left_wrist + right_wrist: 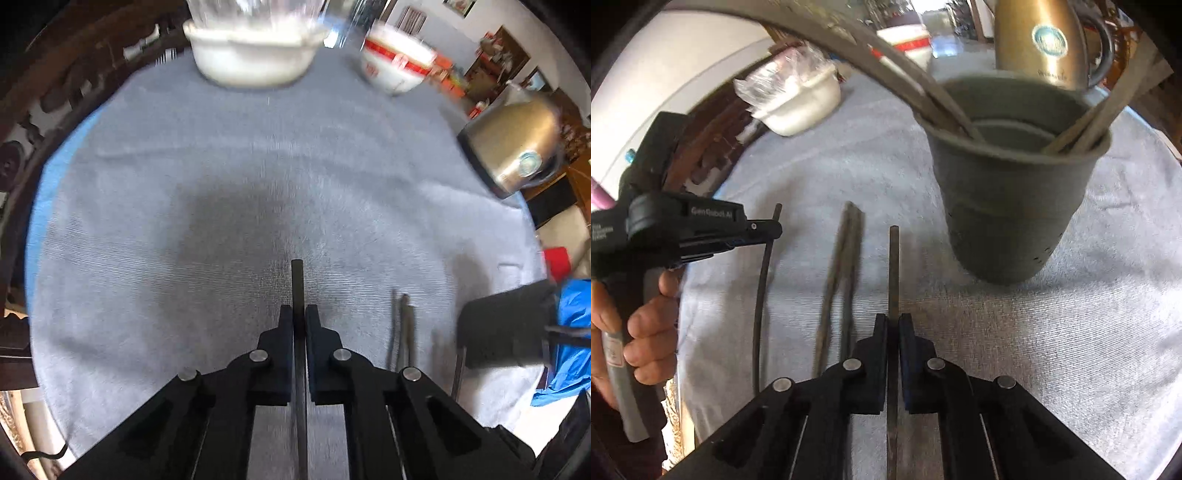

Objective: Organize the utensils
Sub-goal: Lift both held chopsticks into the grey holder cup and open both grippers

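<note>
My left gripper (299,314) is shut on a dark chopstick (297,288) that sticks out ahead over the blue-grey cloth. My right gripper (893,321) is shut on another chopstick (894,269), held just above the cloth. A grey utensil cup (1008,206) stands ahead and to the right, with several chopsticks (1082,129) leaning in it. Two loose chopsticks (846,258) lie on the cloth to the left of my right gripper; they also show in the left wrist view (402,328). The left gripper shows in the right wrist view (761,227), holding its black chopstick (762,295).
A white bowl (255,59) with a clear cover and a red-and-white bowl (397,66) stand at the far edge. A gold kettle (517,147) stands at the right, behind the cup (1045,37). The cloth (184,184) covers a round table with a dark wooden rim.
</note>
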